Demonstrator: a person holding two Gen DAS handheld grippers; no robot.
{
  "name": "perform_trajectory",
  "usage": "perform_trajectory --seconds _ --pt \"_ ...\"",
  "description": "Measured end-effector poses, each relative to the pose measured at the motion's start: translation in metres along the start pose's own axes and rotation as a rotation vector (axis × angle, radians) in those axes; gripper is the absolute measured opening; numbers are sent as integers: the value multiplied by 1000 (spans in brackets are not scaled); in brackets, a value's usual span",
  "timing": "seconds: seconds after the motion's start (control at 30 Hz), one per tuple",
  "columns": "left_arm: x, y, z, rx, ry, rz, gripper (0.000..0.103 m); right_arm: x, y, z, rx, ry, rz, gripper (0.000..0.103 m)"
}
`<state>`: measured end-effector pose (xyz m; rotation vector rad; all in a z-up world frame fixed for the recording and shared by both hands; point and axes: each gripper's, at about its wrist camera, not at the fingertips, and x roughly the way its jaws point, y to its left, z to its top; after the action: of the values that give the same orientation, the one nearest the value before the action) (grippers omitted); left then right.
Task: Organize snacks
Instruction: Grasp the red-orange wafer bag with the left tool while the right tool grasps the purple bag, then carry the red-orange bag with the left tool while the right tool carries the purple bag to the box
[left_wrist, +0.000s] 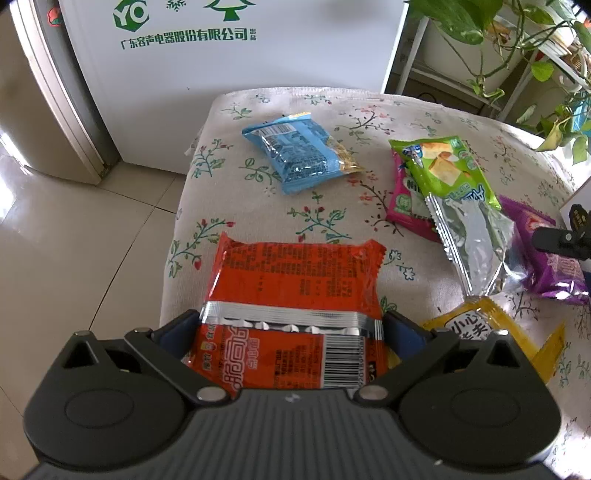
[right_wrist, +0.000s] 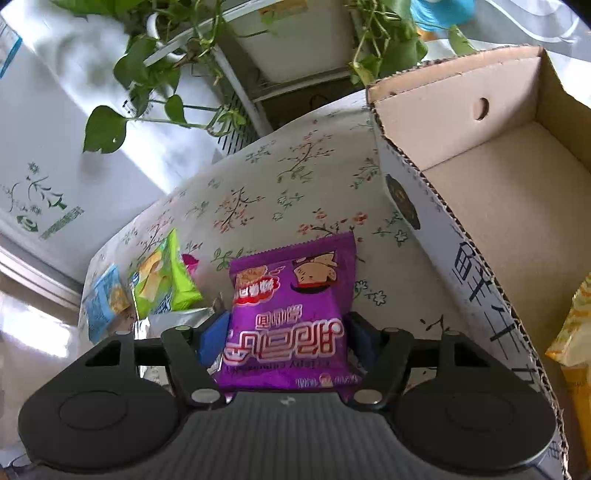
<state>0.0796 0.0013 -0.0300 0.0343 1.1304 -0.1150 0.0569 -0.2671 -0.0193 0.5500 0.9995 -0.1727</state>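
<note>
Your left gripper (left_wrist: 291, 325) clamps the orange packet (left_wrist: 295, 295), barcode up, at the near left of the floral cloth (left_wrist: 258, 206). Your right gripper (right_wrist: 286, 332) pinches the purple packet (right_wrist: 291, 314), left of the cardboard box (right_wrist: 424, 206). Far behind stands a white appliance (left_wrist: 229, 55) printed "YO".

cardboard box (right_wrist: 461, 122) open-topped, tall wall (right_wrist: 443, 236) beside purple packet (right_wrist: 291, 317)

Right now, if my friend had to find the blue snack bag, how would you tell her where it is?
Find the flowery tablecloth before the white fridge. The blue packet lies alone at the fridge end, touching no other snack. It's the only blue one.
</note>
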Motion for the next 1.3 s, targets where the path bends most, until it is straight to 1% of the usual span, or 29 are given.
perform_trajectory --seconds 0.07,0.2,0.23,0.3,0.33,0.37,0.43,0.53,0.6,0.67,0.7,0.73,0.77,0.93,1.07,1.2,1.3 --pt "0 0 0 0 -1 1 103 2 6 -1 -35 3 -9 83" --pt "-1 -1 -2 -3 -15 6 103 7 18 -7 -131 -15 -52 86" --pt "-1 -1 -2 -4 -18 8 103 8 20 -7 -139 -16 -54 87" --pt "-1 -1 -2 -5 -20 9 103 9 19 -6 -144 -19 -55 87" --pt "-1 -1 -2 -3 -22 7 103 9 19 -5 -146 -22 -59 84" --pt "-1 0 -3 1 -29 5 103 9 19 -6 -153 -25 -73 75" --pt "-2 0 -4 4 -37 2 102 8 19 -5 -166 -22 -80 68" --pt "-3 2 -4 2 -39 -2 100 5 16 -4 -148 -7 -69 68" --pt "-5 4 -3 -9 -43 4 94 3 17 -5 -144 -1 -69 68" --pt "-8 7 -1 -26 -47 10 84 -2 18 -5 -139 1 -57 68" --pt "-10 8 0 -25 -56 14 81 -4 20 -5 -141 -2 -49 68" --pt "-11 8 2 -19 -65 11 76 -7 22 -5 -146 -8 -45 68" --pt "-12 8 3 -13 -69 -3 74 -10 25 -4 -153 -16 -43 68" --pt "-17 7 5 -39 -67 -45 74 -25 29 -3 -171 -37 -23 68" --pt "-24 1 5 -14 -98 -39 73 -31 30 -3 -185 -34 0 68" --pt "-29 0 7 -21 -113 -53 73 -37 34 -5 -203 -28 23 68" --pt "-32 -3 7 -9 -126 -50 73 -46 39 -7 -233 -33 42 68"
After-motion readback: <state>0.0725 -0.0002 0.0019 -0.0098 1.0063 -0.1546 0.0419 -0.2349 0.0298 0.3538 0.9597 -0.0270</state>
